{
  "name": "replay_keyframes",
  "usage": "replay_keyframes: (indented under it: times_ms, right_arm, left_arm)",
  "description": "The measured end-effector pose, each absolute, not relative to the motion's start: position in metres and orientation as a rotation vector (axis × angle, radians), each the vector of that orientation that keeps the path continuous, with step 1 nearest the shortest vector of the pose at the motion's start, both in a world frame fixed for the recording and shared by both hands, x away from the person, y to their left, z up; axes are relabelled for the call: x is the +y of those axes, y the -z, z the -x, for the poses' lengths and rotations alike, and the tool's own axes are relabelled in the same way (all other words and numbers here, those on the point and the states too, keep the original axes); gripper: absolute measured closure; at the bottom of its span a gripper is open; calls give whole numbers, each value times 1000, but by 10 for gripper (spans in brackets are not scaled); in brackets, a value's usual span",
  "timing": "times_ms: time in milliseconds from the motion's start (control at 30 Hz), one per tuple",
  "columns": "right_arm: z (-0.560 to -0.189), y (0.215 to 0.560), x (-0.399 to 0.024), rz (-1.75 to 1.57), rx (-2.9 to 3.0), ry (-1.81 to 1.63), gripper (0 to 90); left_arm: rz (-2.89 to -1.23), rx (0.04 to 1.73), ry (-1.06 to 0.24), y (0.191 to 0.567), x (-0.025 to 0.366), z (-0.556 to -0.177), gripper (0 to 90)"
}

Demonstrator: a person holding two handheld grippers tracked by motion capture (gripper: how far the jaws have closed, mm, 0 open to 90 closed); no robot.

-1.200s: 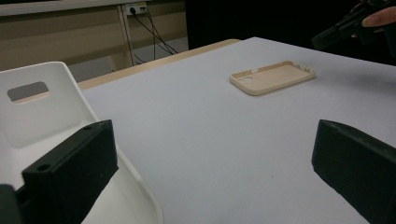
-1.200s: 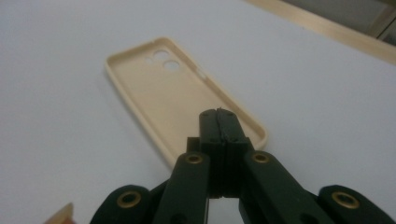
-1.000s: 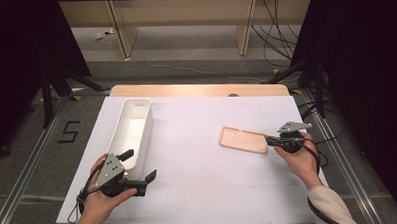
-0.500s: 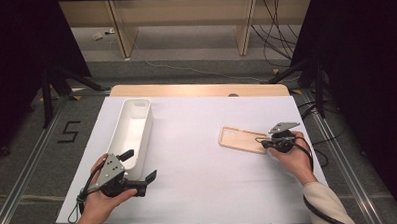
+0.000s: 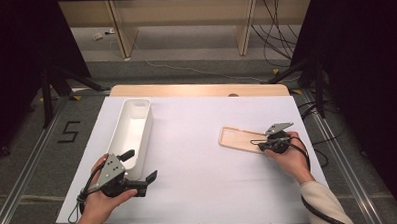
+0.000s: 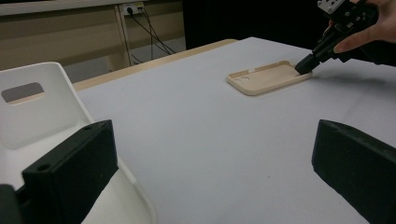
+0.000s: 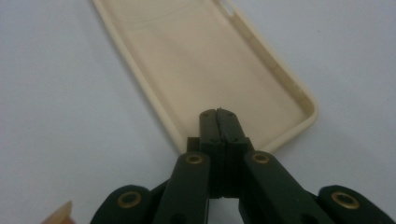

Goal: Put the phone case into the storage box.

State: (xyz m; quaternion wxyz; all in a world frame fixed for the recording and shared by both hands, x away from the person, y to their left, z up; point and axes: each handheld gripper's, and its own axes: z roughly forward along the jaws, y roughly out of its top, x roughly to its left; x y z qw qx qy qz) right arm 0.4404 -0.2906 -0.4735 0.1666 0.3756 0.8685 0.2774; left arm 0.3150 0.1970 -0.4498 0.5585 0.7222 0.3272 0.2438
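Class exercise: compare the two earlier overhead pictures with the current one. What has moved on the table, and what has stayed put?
The right tongs, jaws shut, slid leftward onto the near end of the beige phone case, their tips now over its inner face. Whether they pinch the case cannot be told. The case, the white bin and the open left tongs kept their places.

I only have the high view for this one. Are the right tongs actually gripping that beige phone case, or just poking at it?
Observer: The right gripper view shows the right tongs shut, jaws flush together, tips over the near end of the phone case; no rim shows between them.
Operator: Which way up is the case?
Observer: Hollow side up, raised rim all round.
Operator: And the left tongs?
Observer: The left tongs are open wide, one jaw in front of the white bin, nothing between them.
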Motion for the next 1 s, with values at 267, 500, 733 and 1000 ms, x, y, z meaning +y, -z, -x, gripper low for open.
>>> replay_keyframes:
  times_ms: [267,500,733,1000]
  right_arm:
    - [-440,474,-286,-1029,2498,-796,900]
    - [-441,474,-287,-1019,2527,-836,900]
    - [-436,473,-281,-1036,2553,-840,900]
    - [-429,472,-273,-1086,2567,-855,900]
  left_arm:
    - [-1704,769,-574,450,197,-315,0]
    - [-1706,770,-576,449,197,-315,0]
    - [-1709,776,-574,449,197,-314,0]
    - [-1709,774,-573,449,197,-314,0]
